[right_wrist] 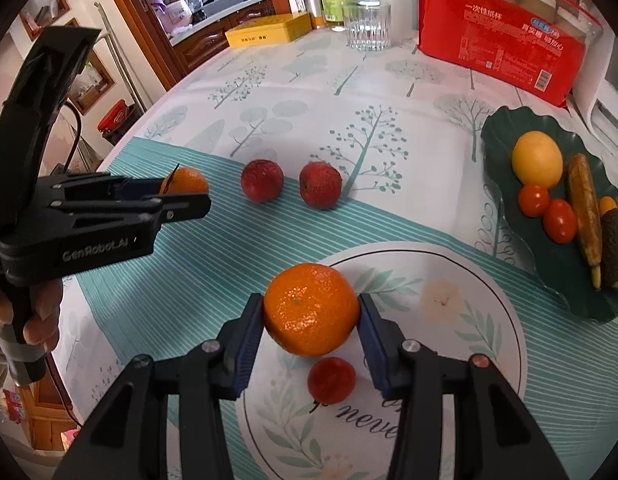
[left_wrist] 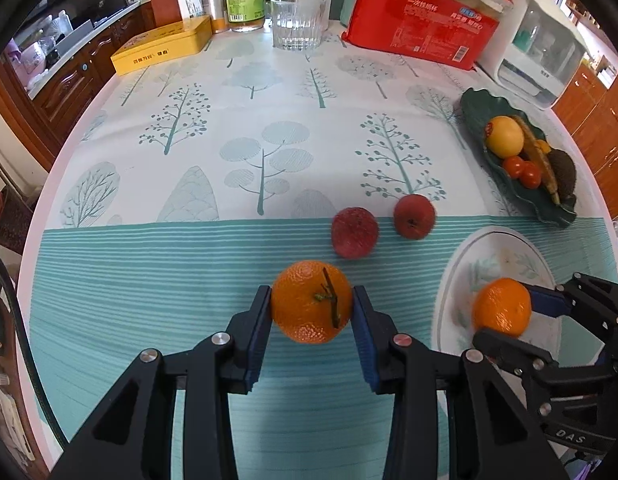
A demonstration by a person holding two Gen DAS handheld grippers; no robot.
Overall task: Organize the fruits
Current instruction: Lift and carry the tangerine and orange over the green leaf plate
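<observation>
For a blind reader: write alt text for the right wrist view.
The right gripper grips an orange above a white plate with a small red fruit on it. The left gripper grips another orange.

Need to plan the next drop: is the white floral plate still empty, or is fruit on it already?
Not empty. On the white floral plate lies a small red fruit; above it the right gripper grips an orange.
</observation>
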